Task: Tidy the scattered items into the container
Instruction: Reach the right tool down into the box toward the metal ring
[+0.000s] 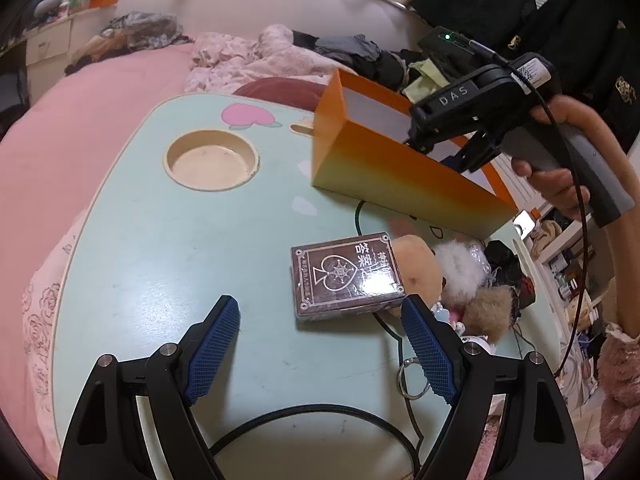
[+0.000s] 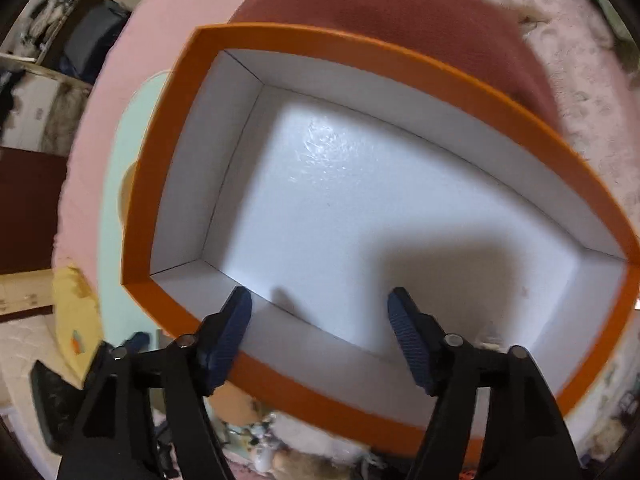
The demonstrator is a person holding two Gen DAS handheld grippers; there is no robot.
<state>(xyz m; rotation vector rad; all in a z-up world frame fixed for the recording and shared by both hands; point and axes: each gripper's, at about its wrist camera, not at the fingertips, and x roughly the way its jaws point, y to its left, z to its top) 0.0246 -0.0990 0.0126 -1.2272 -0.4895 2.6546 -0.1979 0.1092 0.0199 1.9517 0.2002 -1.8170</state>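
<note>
Just beside the orange box (image 1: 400, 168) on my desk (image 1: 180, 240) lies the card deck (image 1: 346, 274), stiff, light, glossy, likely slippery; I'd pinch its long sides. My left tool (image 1: 320, 344) hangs spread near it, holding nothing. My right tool (image 2: 320, 332) hovers spread over the box's bare floor. Plush toys (image 1: 456, 276) crowd the deck's far side.

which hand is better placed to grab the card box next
Left. The left gripper is open and low over the table with the card box just ahead; the right gripper hangs open and empty over the orange box.
</note>
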